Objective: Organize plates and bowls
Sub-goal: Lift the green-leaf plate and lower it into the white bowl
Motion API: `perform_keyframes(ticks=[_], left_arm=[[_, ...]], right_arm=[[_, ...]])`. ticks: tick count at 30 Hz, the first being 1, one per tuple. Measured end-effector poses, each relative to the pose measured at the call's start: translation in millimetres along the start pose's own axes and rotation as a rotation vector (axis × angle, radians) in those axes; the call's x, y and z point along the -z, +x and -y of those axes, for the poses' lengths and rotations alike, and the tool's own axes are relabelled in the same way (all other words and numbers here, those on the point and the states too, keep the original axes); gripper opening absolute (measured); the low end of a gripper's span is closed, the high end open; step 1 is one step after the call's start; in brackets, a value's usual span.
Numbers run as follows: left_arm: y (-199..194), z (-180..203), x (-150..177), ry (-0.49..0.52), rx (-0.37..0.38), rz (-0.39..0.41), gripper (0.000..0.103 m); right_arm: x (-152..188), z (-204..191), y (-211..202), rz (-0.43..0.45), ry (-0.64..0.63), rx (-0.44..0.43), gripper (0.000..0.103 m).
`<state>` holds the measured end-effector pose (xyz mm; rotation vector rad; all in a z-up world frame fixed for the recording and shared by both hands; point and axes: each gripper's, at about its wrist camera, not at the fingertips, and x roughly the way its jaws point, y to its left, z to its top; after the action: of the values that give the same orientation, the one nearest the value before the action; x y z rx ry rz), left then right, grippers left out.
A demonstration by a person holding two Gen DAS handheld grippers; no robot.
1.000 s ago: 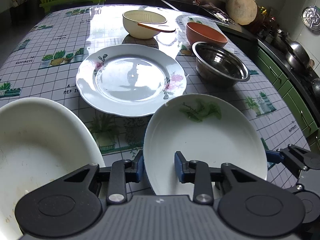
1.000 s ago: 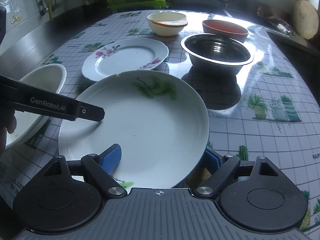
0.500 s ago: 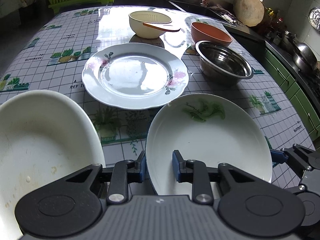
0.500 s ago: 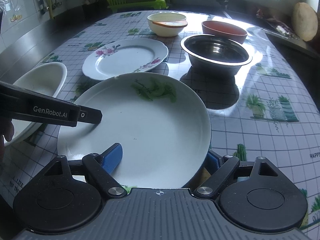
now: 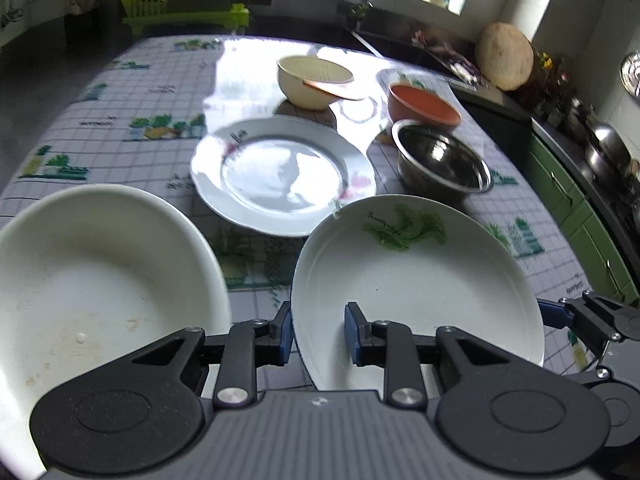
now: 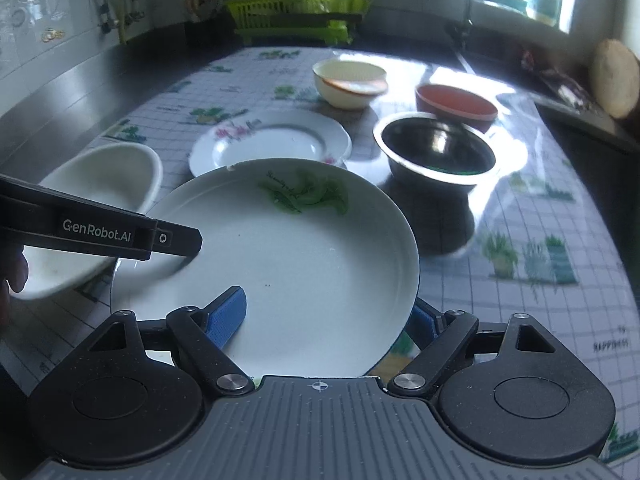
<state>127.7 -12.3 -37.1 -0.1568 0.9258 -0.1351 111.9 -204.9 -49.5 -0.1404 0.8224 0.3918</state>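
A white plate with a green leaf print [image 5: 416, 280] [image 6: 288, 256] is held tilted above the table. My left gripper [image 5: 316, 334] is shut on its near left rim, one pad inside, one outside. My right gripper [image 6: 328, 316] straddles its right rim, one blue pad on top [image 6: 226, 316], one below; the jaws stand wide, and I cannot tell if they clamp. A white bowl [image 5: 92, 280] [image 6: 96, 200] sits at left. A floral plate [image 5: 284, 176] [image 6: 272, 144] lies beyond.
A steel bowl [image 5: 440, 164] [image 6: 436, 152], an orange bowl [image 5: 424, 106] [image 6: 456, 102] and a cream bowl with a spatula [image 5: 314, 80] [image 6: 350, 80] stand further back. A green dish rack [image 5: 188, 0] [image 6: 296, 16] is behind the table. The table edge runs right.
Both grippers and the leaf plate have risen and tilted; the view now takes in more of the kitchen behind. The other dishes stay in place.
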Motion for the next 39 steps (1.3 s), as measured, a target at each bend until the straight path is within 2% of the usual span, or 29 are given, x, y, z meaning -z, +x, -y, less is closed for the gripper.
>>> perform_keyframes(ticks=[7, 16, 26, 39], left_arm=[[-35, -31, -1, -0.084, -0.057, 0.073, 0.025], [-70, -97, 10, -0.219, -0.183, 0.13, 0.025], [-75, -150, 27, -0.334, -0.253, 0.118, 0.025], [-60, -180, 44, -0.397, -0.256, 0.061, 0.025]], right_arm=[[-23, -30, -2, 0.047, -0.074, -0.084, 0.085], [-49, -94, 20, 0.068, -0.193, -0.222, 0.085], [-56, -147, 51, 0.029, -0.269, -0.312, 0.085], [-49, -167, 71, -0.028, -0.312, -0.329, 0.083]])
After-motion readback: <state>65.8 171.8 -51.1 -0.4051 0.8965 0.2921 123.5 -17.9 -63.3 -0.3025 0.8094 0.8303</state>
